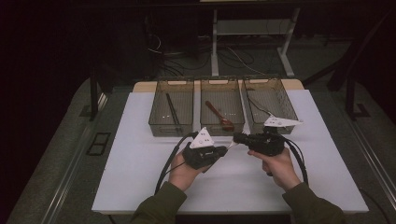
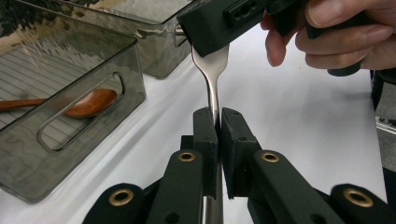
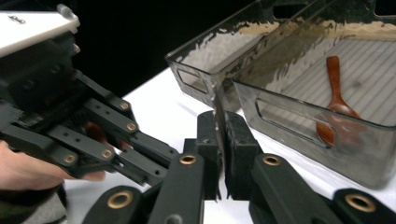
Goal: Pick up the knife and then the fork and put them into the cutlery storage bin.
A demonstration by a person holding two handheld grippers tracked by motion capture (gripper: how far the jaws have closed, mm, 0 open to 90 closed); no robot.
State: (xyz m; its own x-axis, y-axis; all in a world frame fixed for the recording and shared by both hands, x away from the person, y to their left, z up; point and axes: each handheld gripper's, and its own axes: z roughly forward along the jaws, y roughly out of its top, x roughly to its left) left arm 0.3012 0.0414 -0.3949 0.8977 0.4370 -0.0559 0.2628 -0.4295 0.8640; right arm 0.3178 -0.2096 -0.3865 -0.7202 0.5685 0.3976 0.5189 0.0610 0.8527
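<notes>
Fork [image 2: 212, 77] we're clamping in both grippers, left gripper [image 2: 218, 122] on handle, right gripper [image 1: 236, 138] on tines; uneven pull risks slipping.

1. left gripper [image 1: 223, 150] jaws clamped tight, hand wrapped under the body, pointing right
2. right gripper [image 1: 236, 138] jaws closed, pointing left, tips near the left's, both forearms low

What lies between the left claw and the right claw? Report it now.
A metal fork bridges them: the left claw clamps its handle, the right claw its head, in the left gripper view.
</notes>
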